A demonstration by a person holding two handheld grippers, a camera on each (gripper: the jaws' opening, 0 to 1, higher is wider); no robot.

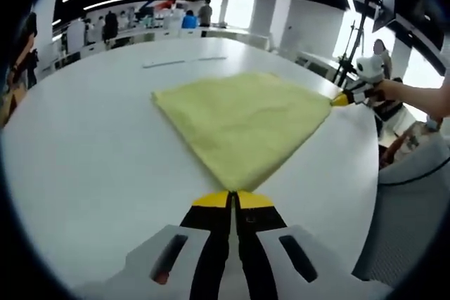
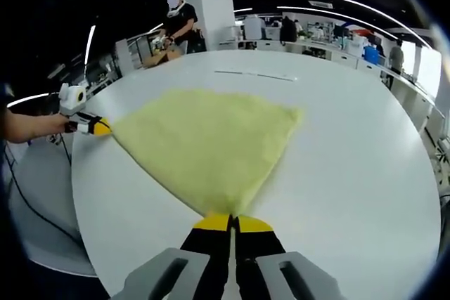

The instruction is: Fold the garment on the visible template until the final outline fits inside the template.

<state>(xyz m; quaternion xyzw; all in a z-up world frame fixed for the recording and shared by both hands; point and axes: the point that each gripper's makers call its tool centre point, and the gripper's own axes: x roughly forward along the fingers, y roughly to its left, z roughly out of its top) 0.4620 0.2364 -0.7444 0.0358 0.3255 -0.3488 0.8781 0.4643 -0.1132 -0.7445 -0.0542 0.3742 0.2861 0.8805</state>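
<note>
Both grippers are pinching corners of the yellow cloth (image 1: 242, 123): left gripper (image 1: 233, 198) clamping the near corner, right gripper (image 2: 230, 221) clamping the opposite one. Cloth is lying flat on the white table (image 1: 91, 166), stretching between them.

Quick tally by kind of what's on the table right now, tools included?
Yellow cloth: 1
Tools: 2, the left tool and the right tool, each shut on a cloth corner
White table: 1
Total: 4

Both tongs (image 1: 233, 200) (image 2: 232, 223): yellow tips, black jaws, white bodies.
</note>
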